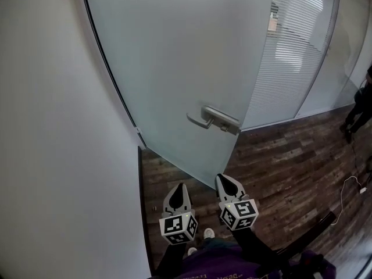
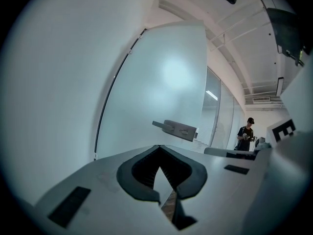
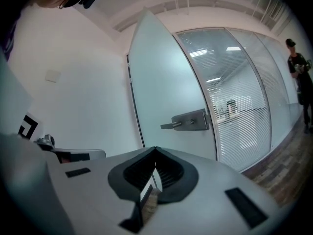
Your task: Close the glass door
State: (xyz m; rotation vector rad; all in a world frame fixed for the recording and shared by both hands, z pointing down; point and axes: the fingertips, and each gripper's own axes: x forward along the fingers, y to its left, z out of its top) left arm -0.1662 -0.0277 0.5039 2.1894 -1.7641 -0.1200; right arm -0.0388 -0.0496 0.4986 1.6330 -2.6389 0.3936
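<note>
The glass door (image 1: 186,68) fills the top middle of the head view. It is frosted and stands open, swung out away from the white wall (image 1: 52,127) on the left. Its metal handle (image 1: 212,120) sits near the door's lower right edge.

The left claw (image 1: 179,189) and the right claw (image 1: 225,182) are low in the middle of the picture, side by side. Both point up at the bottom of the door. The handle is above them in the picture and a little to the right, and neither claw touches it. The right claw's tip is just under the door's bottom edge; I cannot tell if it touches.

In the left gripper view the left claw (image 2: 159,148) has its two jaws pressed together with nothing in them. The handle (image 2: 175,128) shows just above its tip. In the right gripper view the right claw (image 3: 155,150) is closed tight and empty too. The handle (image 3: 188,122) is up and to the right of it.

Brown wood floor (image 1: 290,167) lies under the door. A glass wall with blinds (image 1: 290,57) stands behind the door on the right. A person (image 1: 360,106) stands far off at the right edge. A thin white cable (image 1: 349,185) lies on the floor there. Nothing stands between the claws and the door.
</note>
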